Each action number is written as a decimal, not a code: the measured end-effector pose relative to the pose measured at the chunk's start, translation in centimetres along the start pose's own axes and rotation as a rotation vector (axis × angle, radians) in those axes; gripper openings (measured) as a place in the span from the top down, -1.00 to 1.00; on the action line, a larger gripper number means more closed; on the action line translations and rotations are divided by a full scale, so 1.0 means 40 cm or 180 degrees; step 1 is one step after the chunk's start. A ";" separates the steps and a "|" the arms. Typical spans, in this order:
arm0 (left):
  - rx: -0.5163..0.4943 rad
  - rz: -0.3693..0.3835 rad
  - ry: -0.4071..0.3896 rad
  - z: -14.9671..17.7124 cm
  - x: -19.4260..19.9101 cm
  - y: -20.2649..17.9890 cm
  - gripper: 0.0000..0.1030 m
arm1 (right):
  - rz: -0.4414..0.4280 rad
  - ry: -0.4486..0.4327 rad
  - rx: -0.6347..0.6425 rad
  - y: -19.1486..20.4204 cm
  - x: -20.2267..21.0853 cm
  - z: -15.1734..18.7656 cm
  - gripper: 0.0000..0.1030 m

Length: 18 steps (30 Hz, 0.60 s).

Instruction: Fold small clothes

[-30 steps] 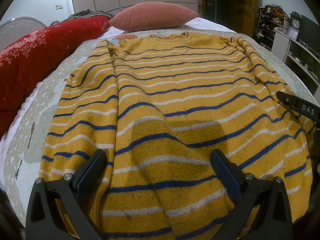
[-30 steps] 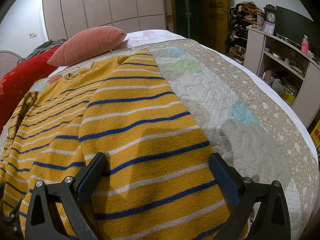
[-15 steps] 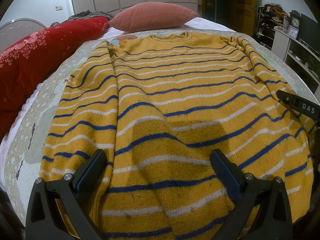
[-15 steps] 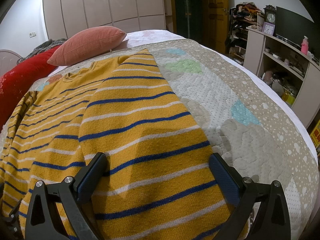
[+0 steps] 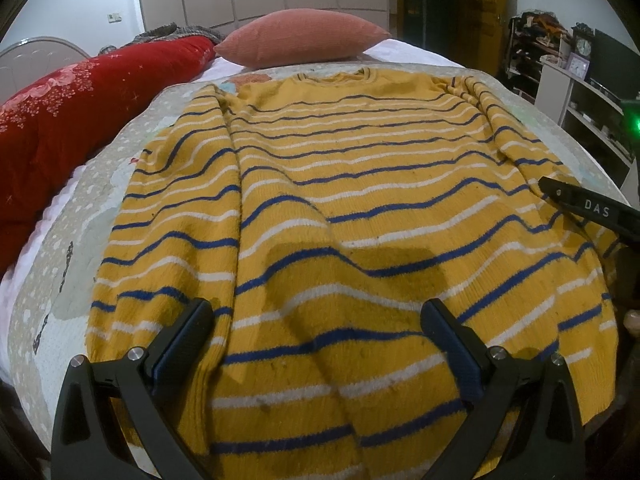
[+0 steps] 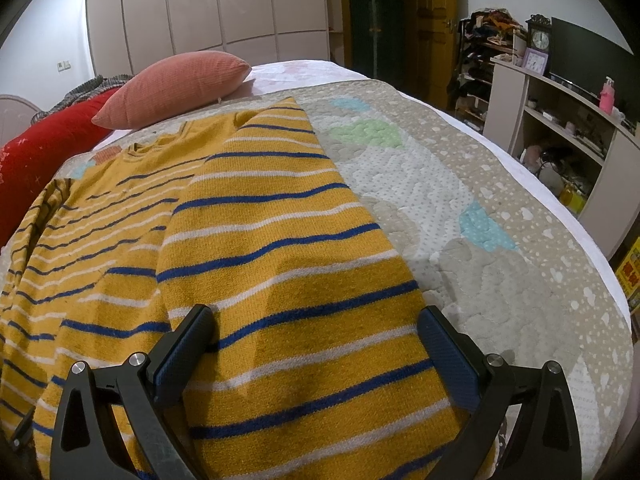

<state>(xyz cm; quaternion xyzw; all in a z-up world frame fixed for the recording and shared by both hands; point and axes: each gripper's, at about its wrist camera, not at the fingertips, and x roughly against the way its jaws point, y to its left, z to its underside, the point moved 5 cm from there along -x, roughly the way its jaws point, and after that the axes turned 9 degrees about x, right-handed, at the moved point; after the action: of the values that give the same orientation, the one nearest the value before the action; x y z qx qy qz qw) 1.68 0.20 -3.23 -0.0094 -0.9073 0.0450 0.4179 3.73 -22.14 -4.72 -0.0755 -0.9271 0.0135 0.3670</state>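
Observation:
A yellow sweater with blue and white stripes [image 5: 352,208] lies flat on the quilted bed, collar at the far end, both sleeves folded in along its sides. My left gripper [image 5: 316,332] is open and empty, hovering over the sweater's hem near the left sleeve. My right gripper [image 6: 316,336] is open and empty over the right sleeve [image 6: 280,240], near its lower end. One finger of the right gripper [image 5: 588,210] shows at the right edge of the left wrist view.
The quilt [image 6: 460,220] covers the bed. A pink pillow [image 5: 304,38] lies beyond the collar and a red blanket roll [image 5: 60,120] runs along the left. Shelves [image 6: 560,120] stand to the right of the bed.

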 end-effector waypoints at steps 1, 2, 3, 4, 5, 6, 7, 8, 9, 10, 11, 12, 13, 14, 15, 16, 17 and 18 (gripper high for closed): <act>0.0041 0.0048 0.0001 0.003 0.003 -0.001 -1.00 | 0.0004 0.0000 0.0002 0.001 0.001 0.001 -1.00; 0.0019 0.0023 0.0011 0.004 0.005 -0.001 -1.00 | 0.0009 -0.0002 0.0006 0.005 0.003 0.004 -1.00; 0.0013 0.0018 0.0031 0.004 0.006 -0.002 -1.00 | 0.0010 -0.0003 0.0006 0.005 0.003 0.004 -1.00; 0.0000 0.0010 0.0074 0.004 0.008 -0.003 -1.00 | 0.0011 -0.0003 0.0007 0.003 0.003 0.004 -1.00; -0.0026 -0.0011 0.0122 0.004 0.010 -0.003 -1.00 | 0.0012 -0.0002 0.0008 0.004 0.002 0.004 -1.00; -0.0025 0.0000 0.0169 0.003 0.013 -0.003 -1.00 | 0.0015 -0.0003 0.0009 0.003 0.002 0.004 -1.00; -0.0024 -0.0002 0.0228 0.003 0.015 -0.001 -1.00 | 0.0015 -0.0003 0.0009 0.002 0.002 0.004 -1.00; 0.0002 0.0024 0.0249 0.004 0.020 0.001 -1.00 | 0.0016 -0.0002 0.0010 0.004 0.002 0.004 -1.00; 0.0043 0.0067 0.0269 0.003 0.029 0.003 -1.00 | 0.0016 -0.0003 0.0010 0.004 0.002 0.004 -1.00; 0.0058 0.0088 0.0300 0.006 0.035 0.003 -1.00 | 0.0016 -0.0003 0.0010 0.001 0.002 0.004 -1.00; 0.0071 0.0118 0.0279 0.007 0.043 0.003 -1.00 | 0.0017 -0.0002 0.0011 0.004 0.002 0.004 -1.00; 0.0099 0.0174 0.0288 0.005 0.054 0.004 -1.00 | 0.0018 -0.0002 0.0012 0.005 0.002 0.004 -1.00; 0.0111 0.0209 0.0261 0.004 0.063 0.004 -1.00 | 0.0020 -0.0002 0.0013 0.005 0.002 0.004 -1.00; 0.0122 0.0251 0.0224 0.000 0.073 0.007 -1.00 | 0.0024 -0.0003 0.0015 0.005 0.002 0.004 -1.00; 0.0158 0.0313 0.0202 -0.008 0.086 0.012 -1.00 | 0.0029 -0.0004 0.0019 0.007 0.001 0.004 -1.00; 0.0194 0.0358 0.0182 -0.018 0.100 0.020 -1.00 | 0.0029 -0.0004 0.0020 0.006 0.001 0.004 -1.00; 0.0221 0.0385 0.0139 -0.030 0.113 0.031 -1.00 | 0.0028 -0.0004 0.0019 0.008 0.001 0.004 -1.00; 0.0255 0.0399 0.0069 -0.047 0.127 0.046 -1.00 | 0.0027 -0.0004 0.0019 0.008 0.001 0.005 -1.00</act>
<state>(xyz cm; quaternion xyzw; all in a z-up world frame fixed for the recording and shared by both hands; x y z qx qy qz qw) -0.24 2.46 1.66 -0.0499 -0.8978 0.1072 0.4241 3.60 -21.81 -4.84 -0.0783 -0.9269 0.0179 0.3666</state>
